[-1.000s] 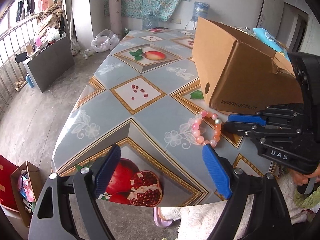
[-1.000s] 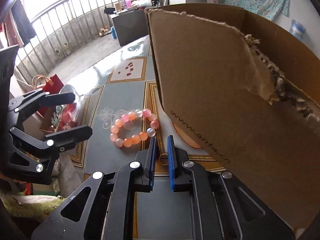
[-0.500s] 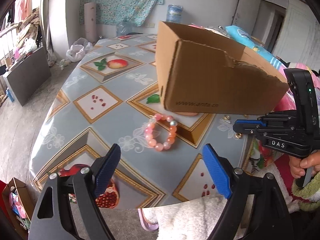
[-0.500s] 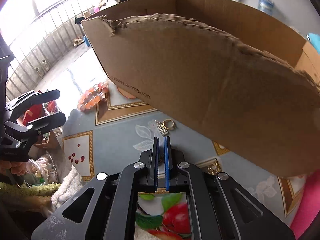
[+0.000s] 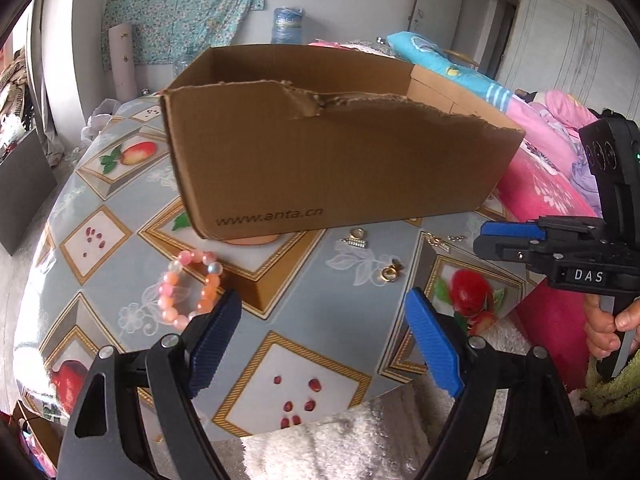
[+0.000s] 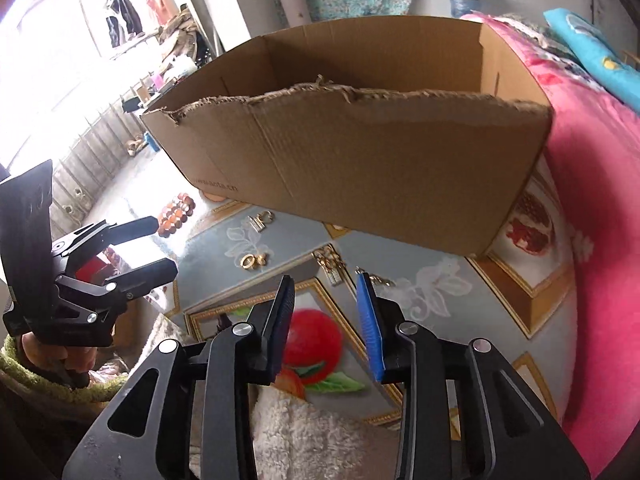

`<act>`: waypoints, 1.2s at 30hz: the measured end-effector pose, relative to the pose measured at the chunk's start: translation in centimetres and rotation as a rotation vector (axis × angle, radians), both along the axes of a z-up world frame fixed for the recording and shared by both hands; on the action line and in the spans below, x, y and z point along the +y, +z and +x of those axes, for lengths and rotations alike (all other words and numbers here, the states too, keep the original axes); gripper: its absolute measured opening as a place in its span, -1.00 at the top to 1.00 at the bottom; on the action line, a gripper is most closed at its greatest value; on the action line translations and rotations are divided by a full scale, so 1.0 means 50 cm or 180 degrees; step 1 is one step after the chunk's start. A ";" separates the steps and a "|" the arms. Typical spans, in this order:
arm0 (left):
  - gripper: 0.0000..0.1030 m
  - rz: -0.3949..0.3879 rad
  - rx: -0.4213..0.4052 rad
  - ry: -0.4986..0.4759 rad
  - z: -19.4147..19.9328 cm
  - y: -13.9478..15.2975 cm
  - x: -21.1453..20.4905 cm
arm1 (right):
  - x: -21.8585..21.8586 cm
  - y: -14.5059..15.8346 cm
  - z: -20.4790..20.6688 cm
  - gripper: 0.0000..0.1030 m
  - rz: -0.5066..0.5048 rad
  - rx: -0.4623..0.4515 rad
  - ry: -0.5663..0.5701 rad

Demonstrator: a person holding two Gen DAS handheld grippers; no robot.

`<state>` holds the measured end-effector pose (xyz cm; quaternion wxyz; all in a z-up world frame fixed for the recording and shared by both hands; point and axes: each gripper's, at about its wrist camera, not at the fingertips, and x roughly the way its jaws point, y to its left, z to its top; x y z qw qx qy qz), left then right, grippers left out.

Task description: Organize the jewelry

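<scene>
A pink and orange bead bracelet (image 5: 190, 288) lies on the patterned tablecloth (image 5: 344, 320) by the box's left corner; it also shows in the right wrist view (image 6: 176, 214). Gold rings (image 5: 390, 274) (image 6: 252, 260), a ring with a charm (image 5: 356, 238) (image 6: 260, 220) and a gold chain piece (image 6: 332, 266) lie in front of the open brown cardboard box (image 5: 332, 168) (image 6: 360, 168). My left gripper (image 5: 324, 332) is open and empty above the table's near edge. My right gripper (image 6: 326, 312) is open and empty, just short of the chain piece.
Pink and blue bedding (image 5: 548, 152) lies right of the table. White fluffy fabric (image 5: 340, 440) hangs below the near table edge. A water jug (image 5: 288, 26) stands behind the box. The floor drops away at the left.
Both grippers have swung right along the table front, from the bracelet toward the small gold pieces. My right gripper has gone from shut to open.
</scene>
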<state>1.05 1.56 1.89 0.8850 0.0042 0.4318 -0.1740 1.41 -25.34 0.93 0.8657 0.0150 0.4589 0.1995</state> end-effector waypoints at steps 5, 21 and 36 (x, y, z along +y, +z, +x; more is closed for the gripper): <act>-0.37 0.0112 -0.0044 -0.0220 0.002 -0.002 -0.051 | 0.015 -0.039 -0.012 0.39 -0.0015 0.0015 -0.0069; 0.60 0.0523 0.0094 -0.0574 0.043 -0.043 -0.145 | -0.005 -0.058 -0.004 0.43 0.0097 -0.0026 0.0021; 0.93 0.0545 0.0011 -0.0707 0.052 -0.044 -0.156 | 0.001 -0.067 0.014 0.45 0.0101 -0.0018 0.0033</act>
